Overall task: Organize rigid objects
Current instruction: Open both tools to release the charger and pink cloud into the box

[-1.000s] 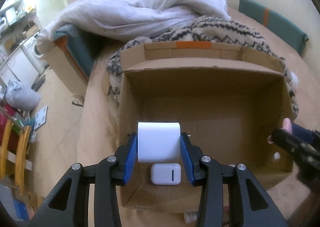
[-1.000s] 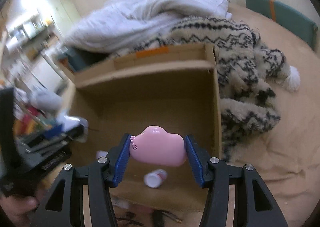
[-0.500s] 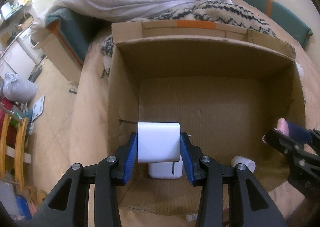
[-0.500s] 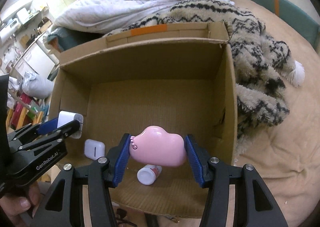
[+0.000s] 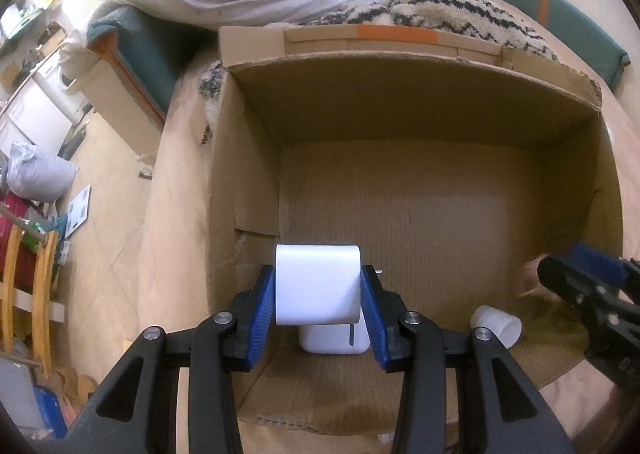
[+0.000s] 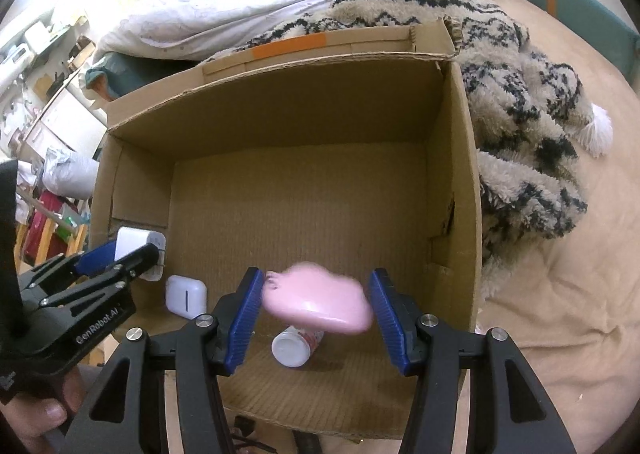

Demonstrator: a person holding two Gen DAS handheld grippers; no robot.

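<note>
My right claw (image 6: 316,318) has released; the blurred pink cloud-shaped plastic case (image 6: 316,304) hangs loose between its pads above the small white bottle (image 6: 296,346). My left claw (image 5: 318,308) grips the white rounded charger block (image 5: 318,284) over the open brown cardboard box (image 5: 400,94); I'd lower it beside the white earbud case (image 5: 334,340), then release.

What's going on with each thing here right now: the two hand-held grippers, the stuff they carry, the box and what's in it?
Left hand-held gripper: shut on the white charger block.
White charger block: clamped, held above the box floor.
Right hand-held gripper: open.
Pink case: blurred, loose between the fingers, apparently dropping.
Cardboard box: open at the top.
White earbud case: closed, lying on the box floor.
Small bottle: capped, on its side.
</note>
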